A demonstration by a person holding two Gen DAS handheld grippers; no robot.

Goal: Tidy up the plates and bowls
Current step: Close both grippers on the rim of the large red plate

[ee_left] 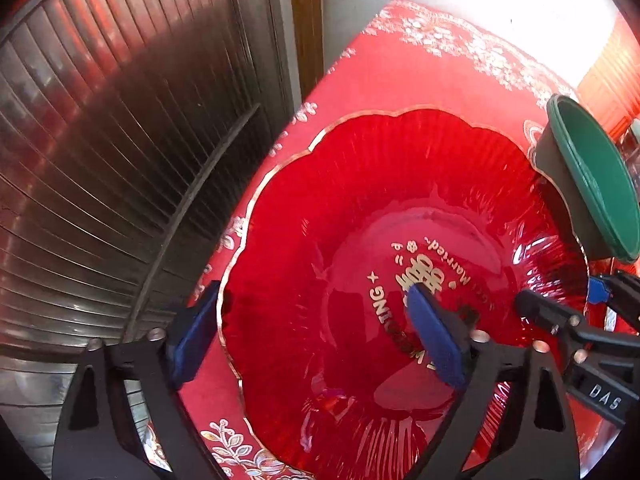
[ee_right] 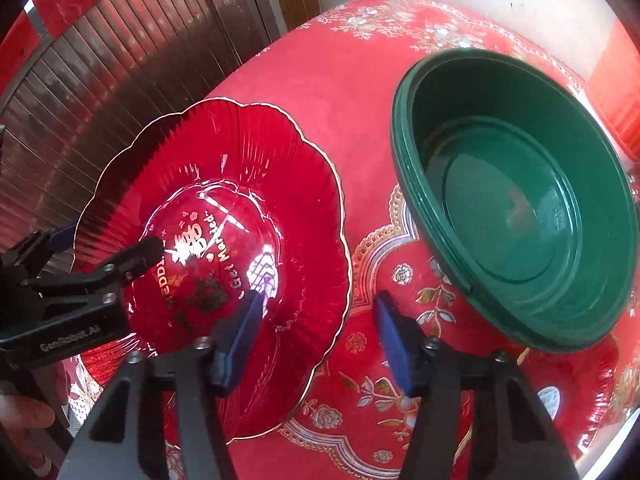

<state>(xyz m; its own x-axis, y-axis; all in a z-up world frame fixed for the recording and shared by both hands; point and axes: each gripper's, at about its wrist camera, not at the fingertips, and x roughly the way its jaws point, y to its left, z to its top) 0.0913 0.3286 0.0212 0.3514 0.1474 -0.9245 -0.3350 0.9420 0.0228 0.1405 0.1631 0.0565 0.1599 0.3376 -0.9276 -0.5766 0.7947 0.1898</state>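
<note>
a: left wrist view first. where does the left gripper (ee_left: 308, 340) stand?
b: its jaws straddle the left rim of the red plate (ee_left: 360, 184), 1 pad outside the gold edge, the other over the gold lettering in the middle. they are partly open and neither pad presses on the rim.
a: and the right gripper (ee_right: 320, 340)?
b: it straddles the plate's right rim, 1 pad over the plate, 1 over the red tablecloth (ee_right: 320, 80), with a gap to spare and nothing gripped.
a: where is the plate?
b: flat on the tablecloth, by the table's left edge. a green bowl (ee_right: 520, 200) sits to its right, just apart.
</note>
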